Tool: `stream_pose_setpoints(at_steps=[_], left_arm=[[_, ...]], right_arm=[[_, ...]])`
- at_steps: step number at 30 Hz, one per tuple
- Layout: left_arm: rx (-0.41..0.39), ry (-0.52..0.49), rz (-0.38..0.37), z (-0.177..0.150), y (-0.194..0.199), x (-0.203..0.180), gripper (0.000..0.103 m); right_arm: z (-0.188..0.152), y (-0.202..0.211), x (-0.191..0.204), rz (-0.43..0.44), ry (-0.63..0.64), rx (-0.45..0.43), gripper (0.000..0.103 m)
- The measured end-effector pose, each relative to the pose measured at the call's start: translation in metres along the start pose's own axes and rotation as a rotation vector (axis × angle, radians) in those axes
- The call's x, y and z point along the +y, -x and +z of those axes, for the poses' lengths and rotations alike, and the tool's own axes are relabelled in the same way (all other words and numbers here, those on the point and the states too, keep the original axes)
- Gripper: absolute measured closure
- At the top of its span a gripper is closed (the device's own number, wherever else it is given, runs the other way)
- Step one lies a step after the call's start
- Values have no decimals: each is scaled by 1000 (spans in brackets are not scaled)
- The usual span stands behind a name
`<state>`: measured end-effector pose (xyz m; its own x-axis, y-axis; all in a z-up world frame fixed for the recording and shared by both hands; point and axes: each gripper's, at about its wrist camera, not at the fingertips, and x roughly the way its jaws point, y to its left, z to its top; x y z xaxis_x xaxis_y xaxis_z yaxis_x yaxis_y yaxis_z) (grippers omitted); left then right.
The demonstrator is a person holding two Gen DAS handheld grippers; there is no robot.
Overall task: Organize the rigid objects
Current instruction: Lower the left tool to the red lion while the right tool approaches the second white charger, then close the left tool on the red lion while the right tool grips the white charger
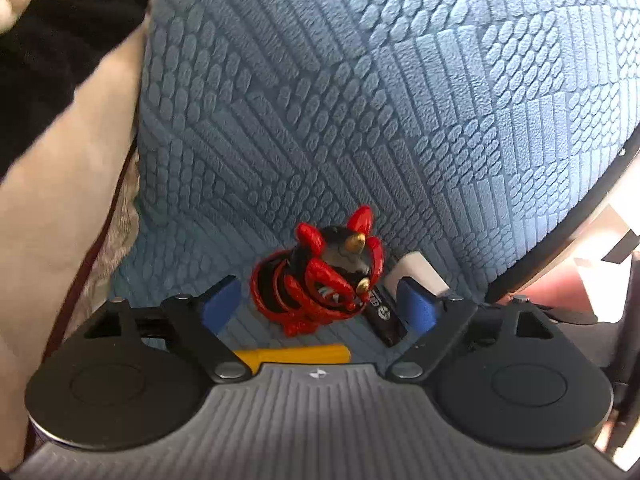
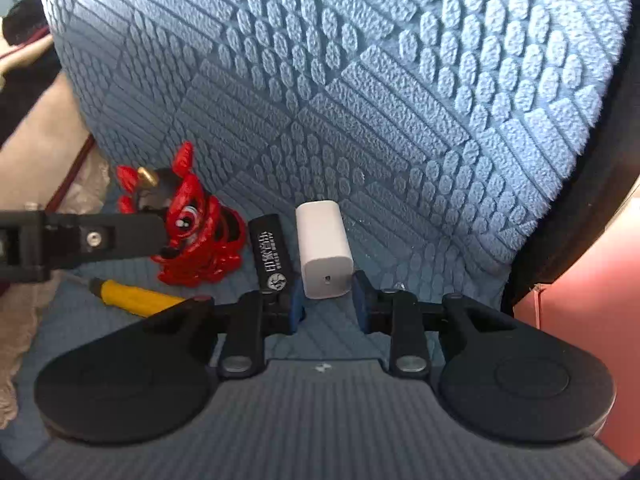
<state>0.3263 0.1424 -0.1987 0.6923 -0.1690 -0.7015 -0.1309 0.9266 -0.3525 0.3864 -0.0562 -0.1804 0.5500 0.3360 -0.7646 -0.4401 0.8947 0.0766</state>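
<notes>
Red dragon figurine (image 2: 196, 224) with gold horns, upright on blue textured cushion (image 2: 360, 80). Beside it, in a row: black rectangular block (image 2: 272, 252) with white print, then white charger cube (image 2: 325, 254). Yellow-handled tool (image 2: 134, 295) lies in front.

Glossy red plastic is shining on the dragon figurine (image 1: 320, 276) between the left gripper (image 1: 318, 304)'s matt blue pads. Just right of it, a smooth black stick (image 2: 272, 254) is showing a satin finish, and the white charger (image 2: 325, 252) before the right gripper (image 2: 327, 300) is looking matt and smooth. A plush, embossed blue cloth (image 2: 360, 100) is lying beyond both claws.
</notes>
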Motion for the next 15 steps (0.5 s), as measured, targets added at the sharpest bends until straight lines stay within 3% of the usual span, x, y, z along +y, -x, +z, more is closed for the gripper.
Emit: stream_pose_setpoints(at_steps=[7, 15], left_arm=[[26, 11, -7, 1, -10, -4, 13], [42, -9, 14, 5, -26, -7, 13]], right_arm=[[-11, 15, -4, -46, 67, 12, 73], [-26, 28, -3, -53, 51, 64, 73]])
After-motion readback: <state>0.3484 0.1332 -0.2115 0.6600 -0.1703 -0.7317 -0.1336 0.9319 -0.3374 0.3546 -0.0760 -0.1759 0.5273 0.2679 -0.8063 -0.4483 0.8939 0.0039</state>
